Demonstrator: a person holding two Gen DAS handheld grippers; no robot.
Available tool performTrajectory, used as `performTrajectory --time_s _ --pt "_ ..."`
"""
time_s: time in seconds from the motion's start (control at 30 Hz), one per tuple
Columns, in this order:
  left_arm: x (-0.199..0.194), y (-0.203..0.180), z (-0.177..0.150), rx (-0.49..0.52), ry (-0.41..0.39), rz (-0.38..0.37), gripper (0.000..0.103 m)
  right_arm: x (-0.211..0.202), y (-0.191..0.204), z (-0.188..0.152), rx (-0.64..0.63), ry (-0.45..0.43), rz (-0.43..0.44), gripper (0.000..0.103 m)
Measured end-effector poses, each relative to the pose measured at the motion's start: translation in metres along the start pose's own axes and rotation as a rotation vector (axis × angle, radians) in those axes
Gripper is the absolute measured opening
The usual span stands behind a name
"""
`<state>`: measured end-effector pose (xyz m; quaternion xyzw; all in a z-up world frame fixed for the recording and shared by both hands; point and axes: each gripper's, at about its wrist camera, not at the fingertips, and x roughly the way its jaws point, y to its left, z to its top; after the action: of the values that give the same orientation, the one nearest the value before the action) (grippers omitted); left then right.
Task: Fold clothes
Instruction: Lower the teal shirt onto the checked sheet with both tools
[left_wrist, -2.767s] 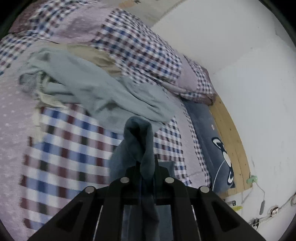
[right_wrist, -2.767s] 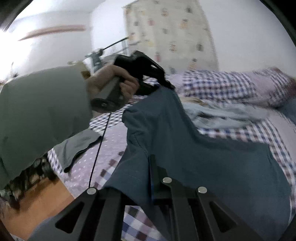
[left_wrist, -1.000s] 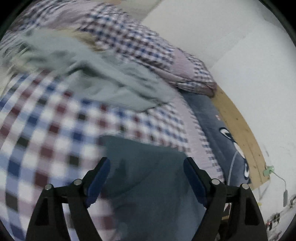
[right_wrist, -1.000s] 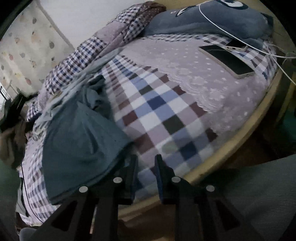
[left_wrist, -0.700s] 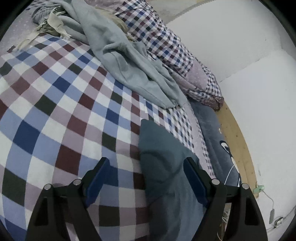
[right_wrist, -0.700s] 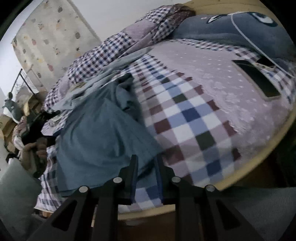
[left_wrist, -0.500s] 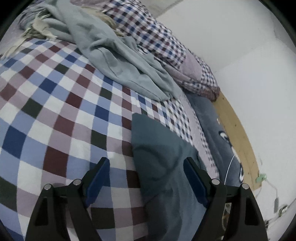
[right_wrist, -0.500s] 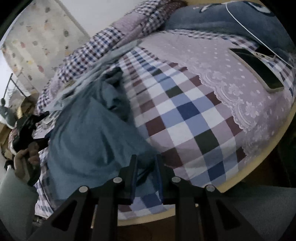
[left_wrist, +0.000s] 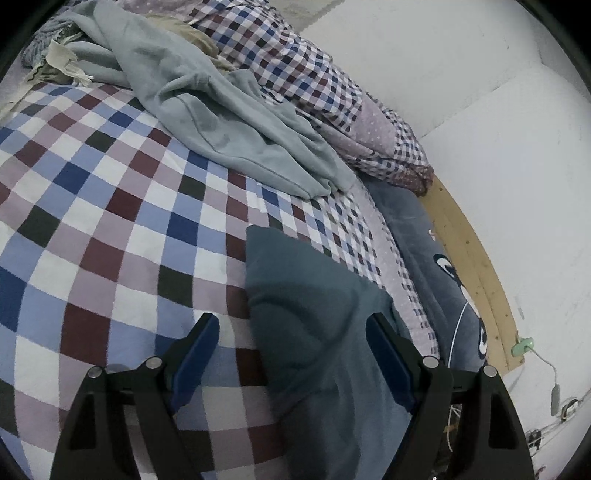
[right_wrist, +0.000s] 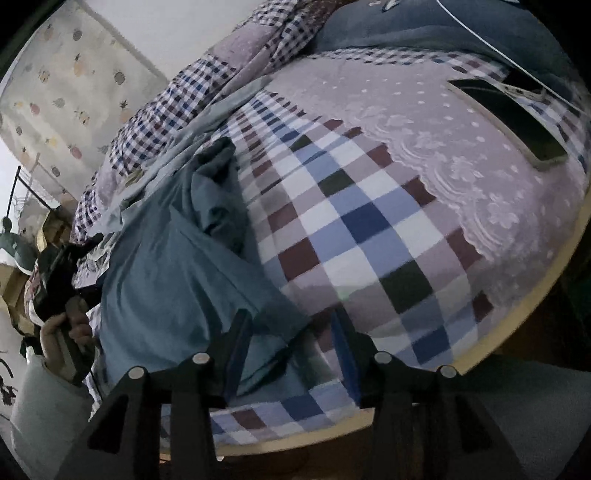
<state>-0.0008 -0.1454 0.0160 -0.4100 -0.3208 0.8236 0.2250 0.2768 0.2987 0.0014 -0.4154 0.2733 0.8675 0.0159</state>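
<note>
Lying: teal shirt (right_wrist: 166, 280) spread on the checked bed (left_wrist: 110, 229), near its front edge; upper part bunched into folds (right_wrist: 218, 199) toward the pillows.
Left claw (left_wrist: 291, 354): released, jaws wide apart, hovering over a shirt corner (left_wrist: 258, 236); nothing held.
Right claw (right_wrist: 291, 354): released, jaws parted; the near shirt edge (right_wrist: 266, 343) lies between them, not pinched.
Hand (right_wrist: 66, 332): seen from the right wrist view, gripping the left tool at the shirt's far side.
Handling: light, limp knit; it will sag and crease, drag on the bedcover, and slip from a shallow pinch.
Hold: I judge corners or hem edges best, taken deep, both layers together where doubled.
Stage: shirt lies roughly flat but unsquared; this fits either laying out for a fold or a fold just set down.
Elsewhere: grey garment (left_wrist: 221, 122) heaped well apart; phone (right_wrist: 509, 122) near the pillow.
</note>
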Motion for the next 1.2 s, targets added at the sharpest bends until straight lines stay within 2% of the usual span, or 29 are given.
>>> performTrajectory --time_s 0.1,0.2,0.3,0.4,0.6,0.73,0.77,0.8,0.83,0.87,1.0,1.07,1.13,1.2 --pt "0.003 -0.002 0.001 0.002 0.002 -0.003 0.084 -0.003 0.006 0.003 -0.022 -0.007 0.010 0.001" --pt "0.007 -0.004 -0.001 0.017 0.008 0.006 0.084 -0.013 0.014 0.004 -0.041 -0.010 0.011 0.001" --pt "0.009 -0.006 -0.001 0.028 0.011 0.015 0.084 -0.036 0.019 -0.001 -0.006 -0.012 0.019 0.000" --pt "0.012 -0.007 -0.001 0.026 0.011 0.015 0.084 -0.055 0.018 -0.010 0.029 -0.010 -0.035 0.000" --pt "0.013 -0.005 0.005 0.000 0.024 -0.012 0.084 -0.052 0.006 -0.013 0.007 0.058 -0.203 0.004" --pt "0.016 0.000 0.013 -0.039 0.043 -0.049 0.084 -0.060 0.014 0.013 -0.068 0.001 -0.209 0.007" --pt "0.019 0.001 0.017 -0.046 0.054 -0.054 0.084 -0.060 0.019 0.023 -0.090 -0.013 -0.186 0.009" --pt "0.021 0.002 0.020 -0.051 0.064 -0.058 0.084 -0.058 0.024 0.034 -0.105 -0.024 -0.163 0.019" --pt "0.024 0.002 0.024 -0.043 0.075 -0.053 0.084 -0.055 0.029 0.046 -0.121 -0.035 -0.127 0.037" --pt "0.027 0.001 0.027 -0.034 0.086 -0.047 0.084 -0.050 0.035 0.059 -0.138 -0.042 -0.085 0.046" --pt "0.041 -0.001 0.039 0.017 0.126 -0.004 0.084 -0.022 0.057 0.107 -0.197 -0.052 0.047 0.052" --pt "0.047 0.000 0.042 0.037 0.134 0.026 0.078 0.005 0.066 0.134 -0.229 -0.023 0.101 0.053" --pt "0.054 0.001 0.043 0.057 0.139 0.060 0.064 0.036 0.075 0.158 -0.261 0.013 0.135 0.053" --pt "0.058 0.003 0.044 0.058 0.135 0.064 0.058 0.071 0.078 0.182 -0.267 0.057 0.173 0.053"
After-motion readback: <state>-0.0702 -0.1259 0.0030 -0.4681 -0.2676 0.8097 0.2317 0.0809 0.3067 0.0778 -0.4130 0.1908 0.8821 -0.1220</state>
